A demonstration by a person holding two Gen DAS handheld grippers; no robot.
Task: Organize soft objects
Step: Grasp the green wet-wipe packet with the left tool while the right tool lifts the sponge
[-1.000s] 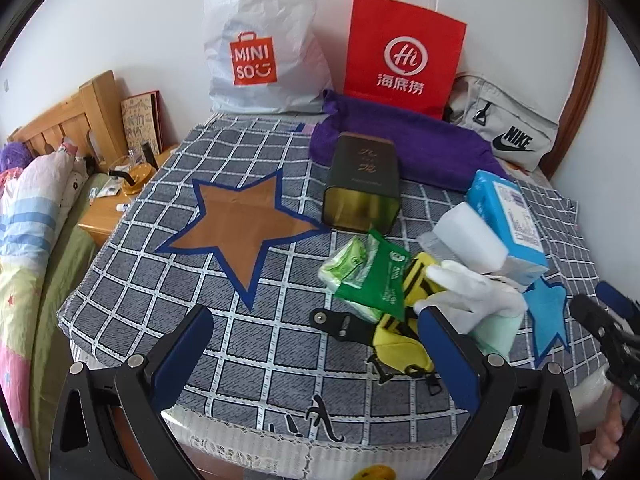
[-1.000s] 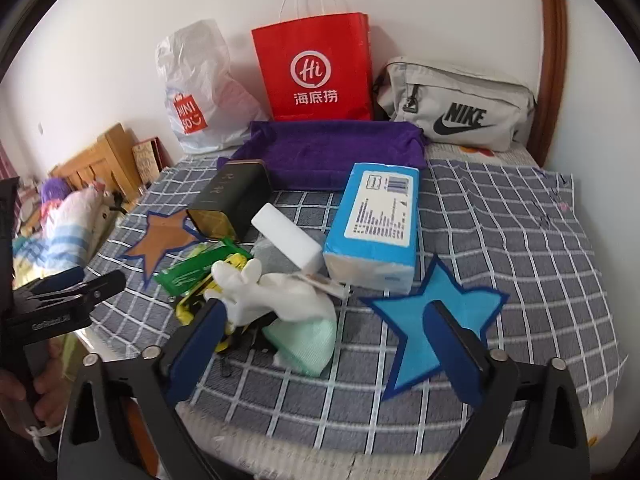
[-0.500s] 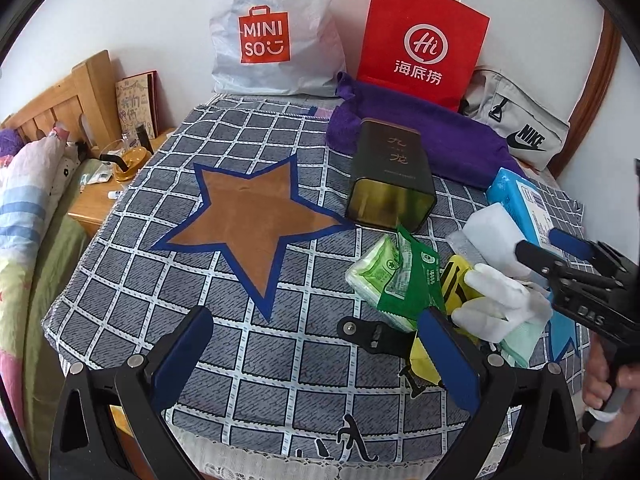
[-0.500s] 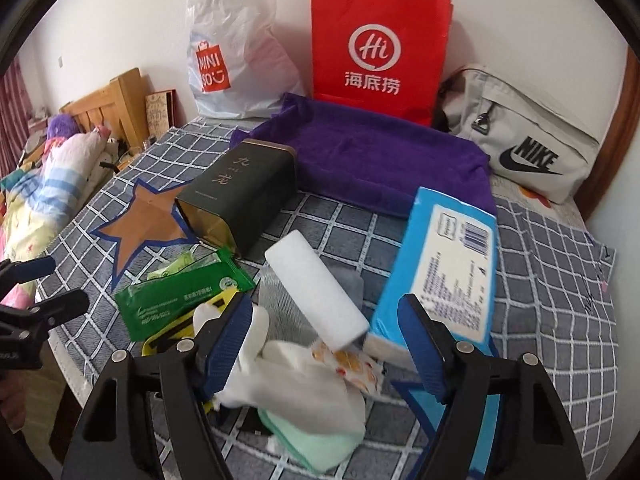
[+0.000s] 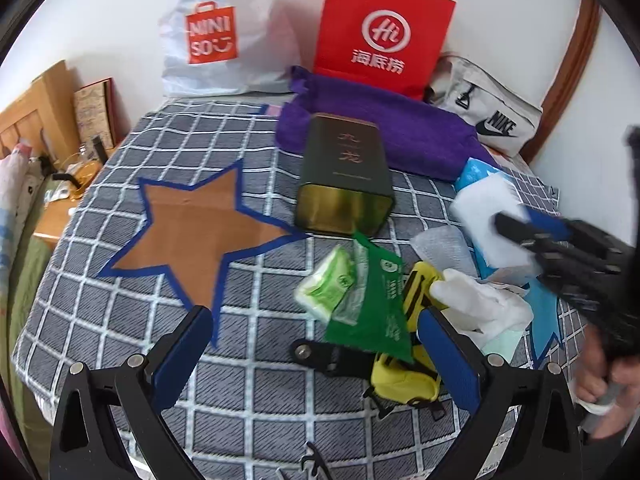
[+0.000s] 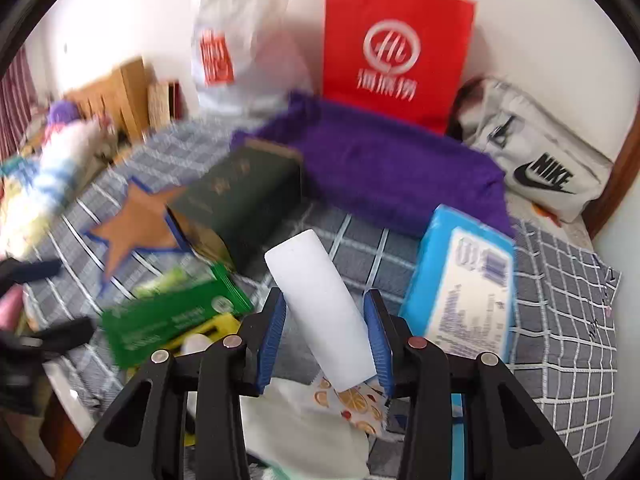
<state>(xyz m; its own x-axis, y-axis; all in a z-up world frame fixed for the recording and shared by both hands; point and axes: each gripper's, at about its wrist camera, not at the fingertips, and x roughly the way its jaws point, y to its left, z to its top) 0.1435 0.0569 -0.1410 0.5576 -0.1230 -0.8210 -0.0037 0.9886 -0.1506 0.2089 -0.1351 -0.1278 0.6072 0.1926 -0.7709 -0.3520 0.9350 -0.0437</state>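
Note:
A white foam block [image 6: 320, 312] lies on a pile of soft things, and my right gripper [image 6: 326, 336] has its blue pads on either side of it, closed in to its sides. The block also shows in the left wrist view [image 5: 490, 216] with the right gripper [image 5: 532, 228] on it. The pile holds a white cloth [image 5: 480, 308], green wipe packs [image 5: 360, 296], a yellow pouch [image 5: 404, 376] and a blue tissue pack [image 6: 460, 284]. My left gripper [image 5: 316, 356] is open and empty above the checked blanket [image 5: 120, 320].
A dark green tin [image 5: 344, 176] lies beside a brown star patch [image 5: 192, 232]. A purple towel [image 5: 384, 132], a red paper bag [image 5: 380, 28], a white Miniso bag [image 5: 216, 40] and a grey Nike bag [image 5: 488, 116] stand at the back. A wooden nightstand [image 5: 48, 220] is left.
My right gripper moved forward over the pile and narrowed its jaws around the white foam block. My left gripper moved closer to the blanket and stayed open.

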